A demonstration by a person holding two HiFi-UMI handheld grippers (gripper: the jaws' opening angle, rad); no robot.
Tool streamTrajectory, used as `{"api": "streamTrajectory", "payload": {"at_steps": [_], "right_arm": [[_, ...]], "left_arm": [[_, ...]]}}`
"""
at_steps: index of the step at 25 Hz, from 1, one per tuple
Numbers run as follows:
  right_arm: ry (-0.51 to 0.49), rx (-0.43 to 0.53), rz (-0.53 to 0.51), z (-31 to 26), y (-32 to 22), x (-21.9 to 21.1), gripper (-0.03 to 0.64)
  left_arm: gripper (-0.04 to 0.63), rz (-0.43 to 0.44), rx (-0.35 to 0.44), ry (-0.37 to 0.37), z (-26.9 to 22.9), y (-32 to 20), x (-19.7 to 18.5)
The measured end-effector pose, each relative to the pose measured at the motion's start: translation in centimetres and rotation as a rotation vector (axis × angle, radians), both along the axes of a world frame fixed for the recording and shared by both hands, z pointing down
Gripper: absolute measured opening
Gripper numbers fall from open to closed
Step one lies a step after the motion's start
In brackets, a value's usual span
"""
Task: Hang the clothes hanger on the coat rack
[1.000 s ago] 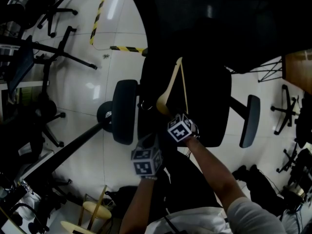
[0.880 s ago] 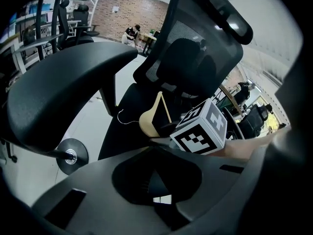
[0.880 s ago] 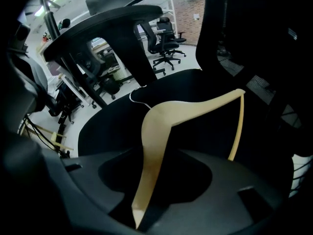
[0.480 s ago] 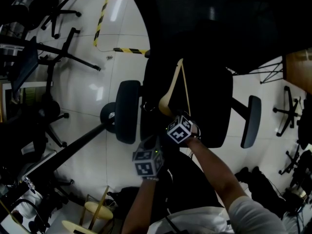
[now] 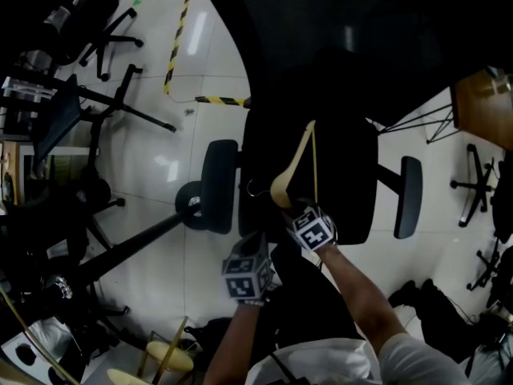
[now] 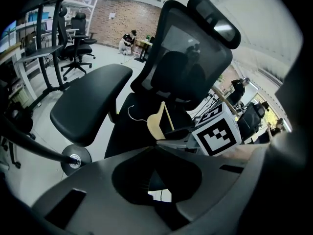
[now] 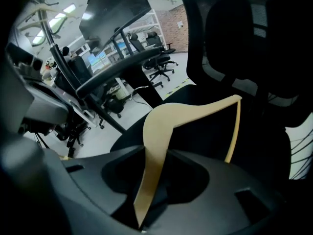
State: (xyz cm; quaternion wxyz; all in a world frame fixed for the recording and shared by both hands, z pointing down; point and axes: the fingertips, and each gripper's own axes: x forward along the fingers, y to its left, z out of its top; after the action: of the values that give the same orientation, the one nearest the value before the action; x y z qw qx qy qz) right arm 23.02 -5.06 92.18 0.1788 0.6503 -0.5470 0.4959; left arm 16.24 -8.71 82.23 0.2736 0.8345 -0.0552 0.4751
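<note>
Just closing the right claw point(image 7: 155, 153) onto the wooden hanger point(image 7: 166, 116), now clamped; left claw point(image 6: 154, 146) pinched together, empty. Raising both above the chair seat point(image 5: 345, 175), ready to carry toward the coat rack.

left gripper point(image 6: 155, 150): jaws meeting, gripping nothing
pale wooden clothes hanger point(image 6: 157, 123): sitting in right gripper point(image 6: 169, 133)
black mesh office chair point(image 6: 188, 67): standing behind

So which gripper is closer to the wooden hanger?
Right. The right gripper, jaws just closing, holds the hanger; the left gripper sits shut beside it, not touching.
</note>
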Motion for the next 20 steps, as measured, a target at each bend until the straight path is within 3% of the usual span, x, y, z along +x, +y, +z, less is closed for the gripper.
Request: {"api": "streamTrajectory", "payload": {"at_steps": [5,20], "right_arm": [[-0.023,0.075,0.085,-4.5,0.7,-1.3,0.149],[-0.061,0.37,0.233,-22.6,1.0,-3.9,0.147]], "left_arm": [[-0.005,0.019,0.006,0.061,-3.5,0.6,-1.0],[-0.005,0.027,0.153,0.291,-17.2,-0.3,-3.8]]}}
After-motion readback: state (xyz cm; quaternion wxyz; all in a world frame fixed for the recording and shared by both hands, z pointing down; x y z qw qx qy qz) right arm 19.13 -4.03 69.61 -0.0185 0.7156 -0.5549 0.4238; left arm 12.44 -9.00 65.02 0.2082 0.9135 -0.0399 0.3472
